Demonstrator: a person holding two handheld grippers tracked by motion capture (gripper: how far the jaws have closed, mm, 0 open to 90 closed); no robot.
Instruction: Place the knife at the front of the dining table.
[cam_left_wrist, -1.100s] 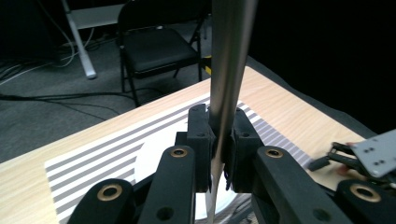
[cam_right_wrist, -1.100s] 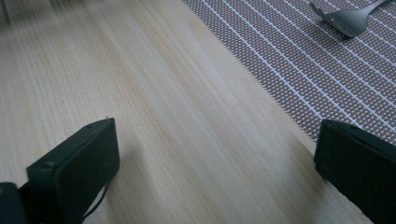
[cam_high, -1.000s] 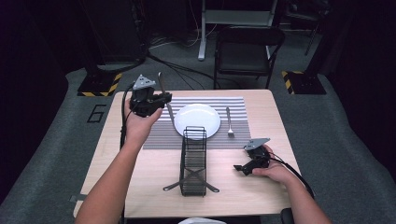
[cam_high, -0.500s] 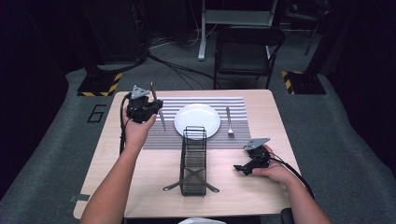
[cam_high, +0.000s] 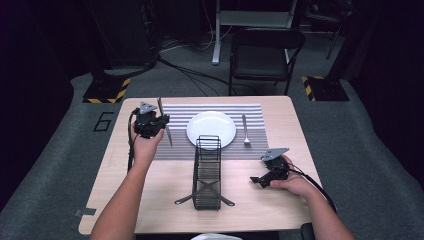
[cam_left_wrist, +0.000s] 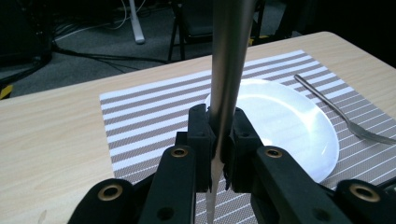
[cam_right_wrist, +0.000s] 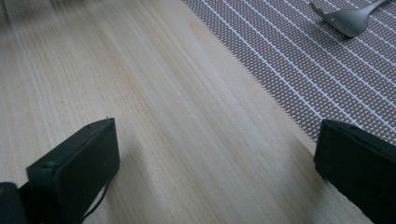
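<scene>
The knife (cam_left_wrist: 229, 70) is a slim, stiff strip of polished steel: light, I judge, but slick, so it could pivot or slide if I loosen up. My left gripper (cam_left_wrist: 219, 140) has its fingers (cam_left_wrist: 201, 135) clamped narrow on it, one pad on each flat face, about at the middle of its length (a fair spot, since neither end should outweigh the other much). From above, the knife's long axis runs steeply, one end up toward twelve o'clock and the other down toward five, over the left edge of the striped placemat (cam_high: 175, 150), at nine o'clock from the white plate (cam_high: 211, 129). I can't tell which end is the blade. The wire rack (cam_high: 207, 172) sits at six o'clock from the plate, the fork (cam_high: 245, 131) at three. My right gripper (cam_high: 270, 176) rests on the counter (cam_high: 150, 200) at four o'clock, fingers (cam_right_wrist: 74, 168) wide apart, holding nothing.
</scene>
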